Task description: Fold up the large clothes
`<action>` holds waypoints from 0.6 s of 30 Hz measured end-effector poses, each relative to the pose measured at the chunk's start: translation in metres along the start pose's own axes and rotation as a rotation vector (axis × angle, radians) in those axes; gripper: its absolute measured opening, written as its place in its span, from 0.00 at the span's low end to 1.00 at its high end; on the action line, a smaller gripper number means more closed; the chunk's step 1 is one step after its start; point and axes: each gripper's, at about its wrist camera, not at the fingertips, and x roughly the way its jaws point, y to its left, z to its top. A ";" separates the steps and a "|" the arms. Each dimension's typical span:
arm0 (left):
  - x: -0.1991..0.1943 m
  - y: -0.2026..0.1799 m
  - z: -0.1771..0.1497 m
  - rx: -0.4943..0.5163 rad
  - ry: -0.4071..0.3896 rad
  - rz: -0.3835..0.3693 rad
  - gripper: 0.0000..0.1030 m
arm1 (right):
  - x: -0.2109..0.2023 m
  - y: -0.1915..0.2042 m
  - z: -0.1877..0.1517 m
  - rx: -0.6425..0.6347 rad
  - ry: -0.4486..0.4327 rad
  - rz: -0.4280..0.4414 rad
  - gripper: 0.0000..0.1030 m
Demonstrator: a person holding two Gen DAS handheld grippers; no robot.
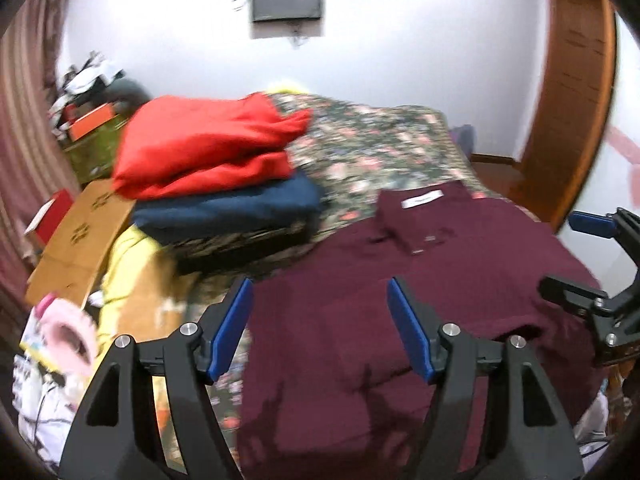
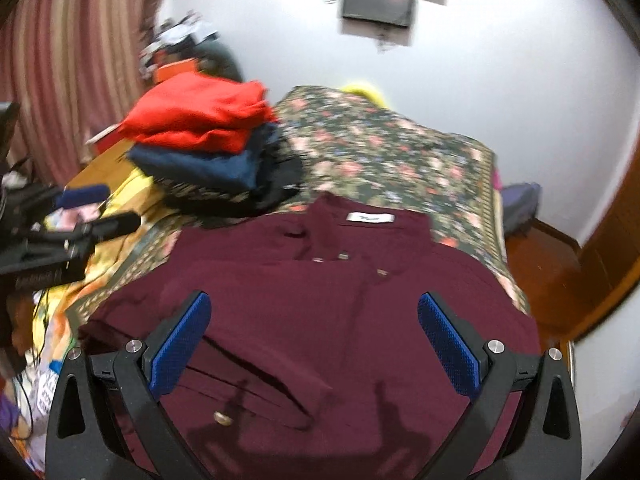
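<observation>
**Hovering over a half-folded maroon shirt**

Hanging above the maroon button-up shirt [image 2: 320, 300], both tools are empty: the left gripper [image 1: 320, 320] and the right gripper [image 2: 314, 340] each have their blue pads spread wide, clamped on nothing. The shirt lies collar-away on the floral bedspread [image 2: 392, 152], apparently with its sides and a sleeve already turned in. Beyond it a red garment [image 1: 200, 148] tops a navy one [image 1: 228, 208] in a folded stack. Next, I judge, the near hem must be pinched at both corners and carried toward the collar. That hem is cut off below the fingers, and motion blur hides the label's wording.
</observation>
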 end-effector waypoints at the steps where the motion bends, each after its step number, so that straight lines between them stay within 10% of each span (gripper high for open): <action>1: 0.002 0.009 -0.003 -0.012 0.006 0.014 0.66 | 0.006 0.005 0.002 -0.021 0.016 0.005 1.00; 12: 0.016 0.060 -0.041 -0.116 0.079 0.065 0.66 | 0.091 0.065 -0.018 -0.266 0.331 0.149 0.96; 18: 0.016 0.064 -0.050 -0.131 0.090 0.074 0.66 | 0.107 0.072 -0.026 -0.290 0.380 0.160 0.73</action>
